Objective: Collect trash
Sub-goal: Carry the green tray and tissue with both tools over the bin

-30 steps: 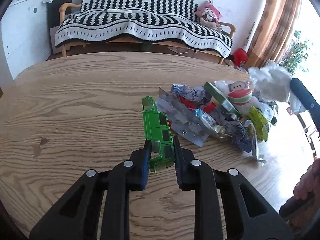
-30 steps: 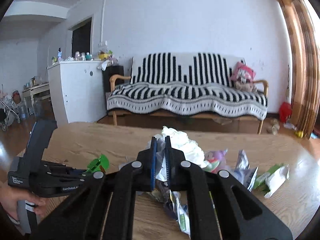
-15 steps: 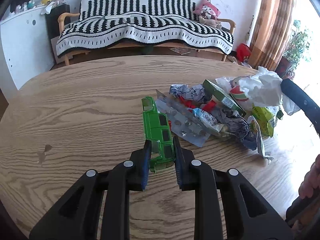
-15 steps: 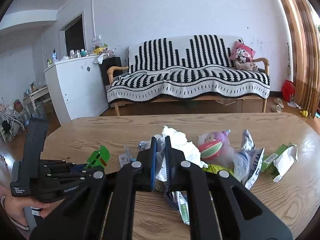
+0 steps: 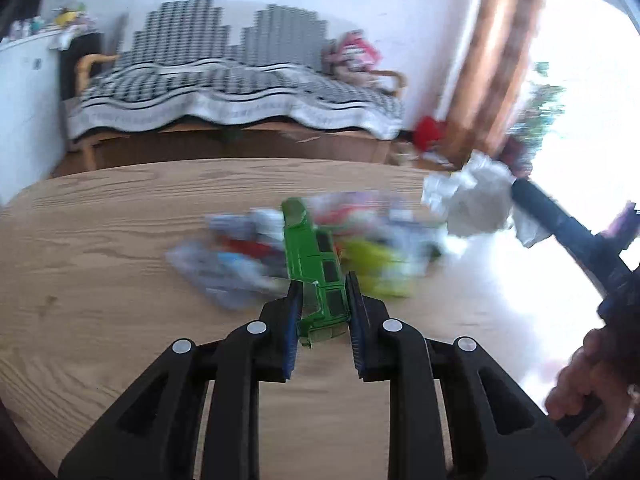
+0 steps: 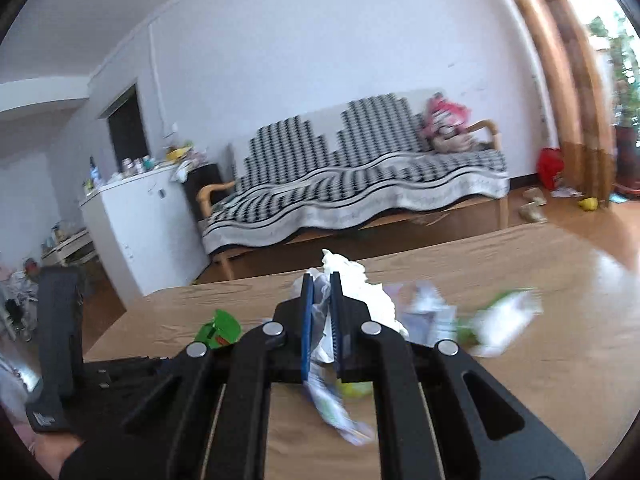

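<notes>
Both hand-held grippers lifted, left (image 5: 322, 300) clamping green carton (image 5: 314, 256), right (image 6: 320, 308) pinching white wrapper (image 6: 360, 288), litter pile (image 5: 248, 252) below

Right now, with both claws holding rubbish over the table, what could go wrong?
1. The left claw pinches only the near end of the green carton; most sticks out, so it could twist loose.
2. A wrapper dangles under the right claw beside the tissue and might drop.
3. The pile lies just below, so a low swing could scatter it.
</notes>
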`<state>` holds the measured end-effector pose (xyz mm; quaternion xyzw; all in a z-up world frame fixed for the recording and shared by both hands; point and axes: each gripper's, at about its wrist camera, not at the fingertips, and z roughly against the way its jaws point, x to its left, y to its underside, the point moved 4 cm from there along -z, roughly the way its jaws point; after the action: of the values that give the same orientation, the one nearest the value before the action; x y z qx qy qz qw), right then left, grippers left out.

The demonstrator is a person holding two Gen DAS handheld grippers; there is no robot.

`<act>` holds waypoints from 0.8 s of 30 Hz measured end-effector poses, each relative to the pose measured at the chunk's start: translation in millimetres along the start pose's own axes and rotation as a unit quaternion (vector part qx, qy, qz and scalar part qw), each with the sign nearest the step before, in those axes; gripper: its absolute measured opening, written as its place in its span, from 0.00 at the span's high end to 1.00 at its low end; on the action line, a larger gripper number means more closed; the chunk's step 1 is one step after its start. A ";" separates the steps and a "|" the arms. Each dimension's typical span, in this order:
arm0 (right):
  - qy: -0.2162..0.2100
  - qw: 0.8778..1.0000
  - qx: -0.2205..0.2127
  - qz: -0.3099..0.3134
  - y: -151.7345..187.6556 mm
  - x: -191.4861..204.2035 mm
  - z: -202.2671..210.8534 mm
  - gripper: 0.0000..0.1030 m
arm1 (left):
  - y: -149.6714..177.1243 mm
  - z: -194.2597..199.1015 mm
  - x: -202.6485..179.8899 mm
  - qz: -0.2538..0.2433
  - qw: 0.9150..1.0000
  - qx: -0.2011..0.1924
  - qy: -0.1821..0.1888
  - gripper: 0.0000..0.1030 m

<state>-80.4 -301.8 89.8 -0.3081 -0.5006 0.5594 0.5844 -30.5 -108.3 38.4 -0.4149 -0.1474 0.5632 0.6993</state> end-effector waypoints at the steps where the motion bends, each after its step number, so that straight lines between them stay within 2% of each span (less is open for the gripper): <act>1: 0.020 1.000 0.001 -0.007 0.1 -25.8 31.1 0.92 | 4.5 3.9 -32.2 -0.010 0.999 0.005 0.032 0.80; 2: 0.034 0.999 0.003 -0.012 2.5 -42.1 49.4 0.92 | 6.9 5.5 -51.5 -0.019 0.999 0.009 0.049 0.80; 5: 0.090 0.995 0.033 -0.041 19.0 -107.7 115.7 0.92 | 31.9 4.8 -143.7 -0.075 0.989 0.041 0.120 0.80; 8: 0.152 0.984 0.056 -0.067 50.2 -165.0 180.5 0.92 | 72.3 -8.1 -223.1 -0.111 0.973 0.097 0.180 0.80; 11: 0.202 0.969 0.089 -0.109 103.0 -214.4 227.2 0.92 | 134.1 -28.9 -288.5 -0.142 0.953 0.164 0.214 0.81; 14: 0.227 0.946 0.134 -0.189 172.0 -255.2 251.6 0.92 | 213.8 -57.3 -336.5 -0.187 0.924 0.248 0.224 0.81; 15: 0.229 0.937 0.149 -0.219 198.1 -267.9 256.8 0.92 | 230.5 -63.5 -343.7 -0.197 0.918 0.264 0.222 0.81; 18: 0.229 0.922 0.177 -0.256 242.8 -288.7 263.6 0.92 | 267.7 -81.3 -355.2 -0.214 0.906 0.296 0.213 0.81; 21: 0.221 0.916 0.185 -0.279 263.1 -297.7 264.8 0.92 | 283.8 -90.4 -357.5 -0.212 0.895 0.323 0.222 0.81; 24: 0.215 0.913 0.191 -0.291 275.9 -298.8 261.6 0.92 | 287.5 -104.1 -347.4 -0.212 0.891 0.337 0.217 0.81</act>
<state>-380.9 -590.7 -155.1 -0.1443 -0.3144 0.3699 0.8623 -263.6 -461.4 -149.1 -0.2250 0.1224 0.3135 0.9144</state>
